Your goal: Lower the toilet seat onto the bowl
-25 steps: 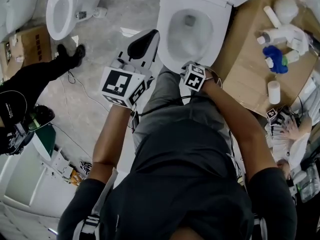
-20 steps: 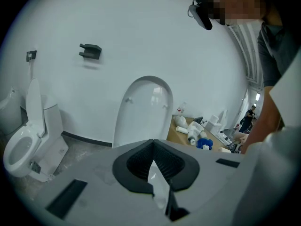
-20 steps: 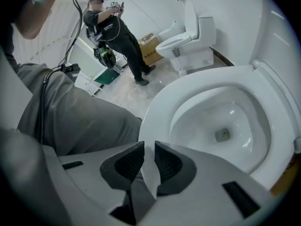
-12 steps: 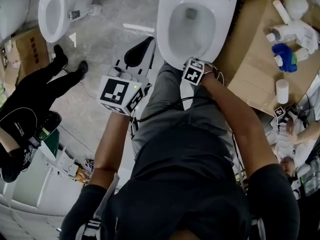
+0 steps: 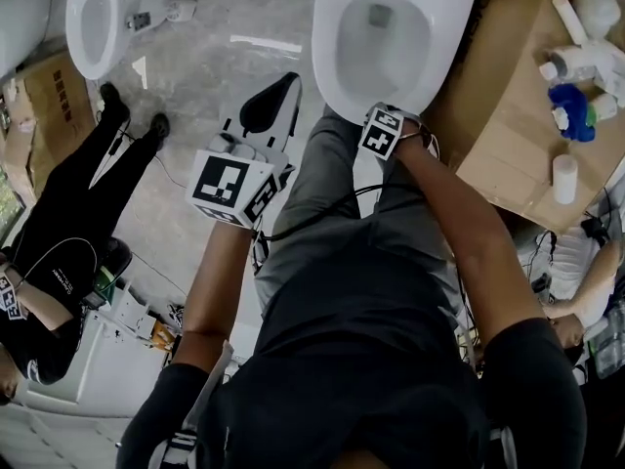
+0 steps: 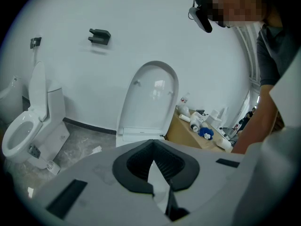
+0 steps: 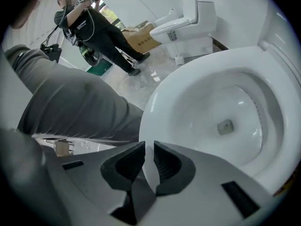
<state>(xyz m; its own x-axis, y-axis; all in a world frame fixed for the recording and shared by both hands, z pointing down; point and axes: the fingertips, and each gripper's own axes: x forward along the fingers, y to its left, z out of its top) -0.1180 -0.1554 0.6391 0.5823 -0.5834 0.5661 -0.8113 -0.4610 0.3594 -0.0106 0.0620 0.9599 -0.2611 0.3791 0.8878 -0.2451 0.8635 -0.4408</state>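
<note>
White glossy plastic toilet seat (image 5: 327,66): from the head view, down or nearly down on the white ceramic bowl (image 5: 381,42). From the left gripper view, left gripper (image 6: 151,147) with jaws together and empty, facing the raised white oval lid (image 6: 148,98). From the right gripper view, right gripper (image 7: 149,149) with jaws just closing, clamped on the seat's thin front rim: probably stiff, light and slick, so best held there.

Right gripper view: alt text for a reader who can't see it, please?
The right claw, its jaws just closing, pinches the front edge of a toilet seat over its bowl. A grey trouser leg fills the left; a person in black and another toilet stand behind.
</note>
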